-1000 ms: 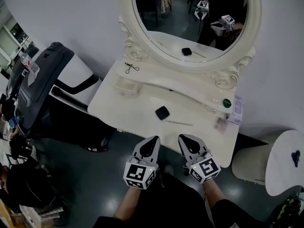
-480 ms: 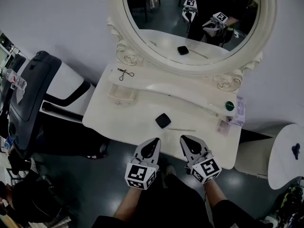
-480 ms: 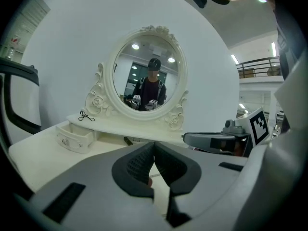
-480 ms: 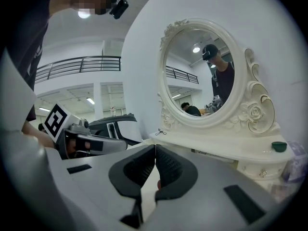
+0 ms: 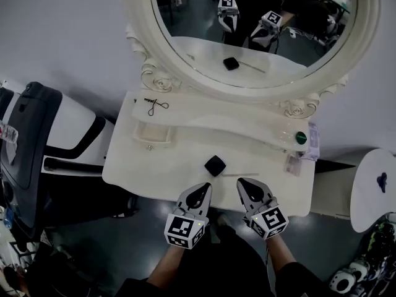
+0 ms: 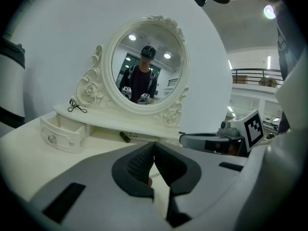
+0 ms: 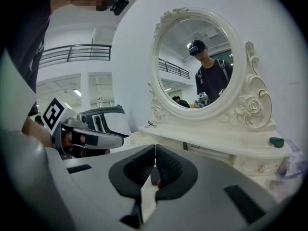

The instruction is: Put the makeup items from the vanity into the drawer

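Note:
The white vanity carries a black square compact near its front, with a thin stick beside it. An eyelash curler lies on the raised shelf at the left, above a small drawer that looks pulled out. A green-capped item and a clear tube sit at the shelf's right end. My left gripper and right gripper hover side by side at the vanity's front edge, short of the compact. Both are shut and empty.
An oval mirror stands behind the shelf. Small packets lie at the vanity's right end. A black and white exercise machine stands to the left. At the right is a round white stand.
The view has shifted, and the vanity now sits lower and more central. Both grippers have come closer to its front edge, still shut.

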A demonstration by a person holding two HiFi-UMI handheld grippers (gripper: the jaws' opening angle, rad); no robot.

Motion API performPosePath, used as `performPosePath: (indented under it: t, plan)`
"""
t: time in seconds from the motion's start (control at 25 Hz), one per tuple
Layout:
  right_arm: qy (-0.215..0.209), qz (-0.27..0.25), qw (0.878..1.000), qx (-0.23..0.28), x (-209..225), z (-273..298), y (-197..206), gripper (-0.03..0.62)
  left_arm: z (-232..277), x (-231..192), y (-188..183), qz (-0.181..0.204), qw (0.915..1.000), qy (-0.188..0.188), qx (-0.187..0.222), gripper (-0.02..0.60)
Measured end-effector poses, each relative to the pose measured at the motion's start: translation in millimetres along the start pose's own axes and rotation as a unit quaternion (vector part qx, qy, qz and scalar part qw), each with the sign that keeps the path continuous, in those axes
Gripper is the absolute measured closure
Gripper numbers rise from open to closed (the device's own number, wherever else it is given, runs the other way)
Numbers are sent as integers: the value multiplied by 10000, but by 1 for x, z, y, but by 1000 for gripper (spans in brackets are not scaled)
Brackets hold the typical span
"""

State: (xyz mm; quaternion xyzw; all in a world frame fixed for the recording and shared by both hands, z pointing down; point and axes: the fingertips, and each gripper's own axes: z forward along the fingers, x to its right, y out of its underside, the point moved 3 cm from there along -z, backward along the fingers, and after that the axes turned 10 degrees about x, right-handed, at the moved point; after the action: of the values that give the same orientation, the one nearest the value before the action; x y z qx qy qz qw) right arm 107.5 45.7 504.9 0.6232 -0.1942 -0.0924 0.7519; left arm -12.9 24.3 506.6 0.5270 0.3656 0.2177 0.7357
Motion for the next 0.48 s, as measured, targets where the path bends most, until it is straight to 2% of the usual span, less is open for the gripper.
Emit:
performPosePath:
  t: [0.24, 0.48]
  plan:
    - [181, -157, 9995, -213, 12, 7, 10, 571, 10, -11, 3, -6, 9997, 212, -125, 566]
    - [6, -233, 9990, -392, 26, 9, 21, 571, 21, -11, 17, -76, 9996, 122, -227, 566]
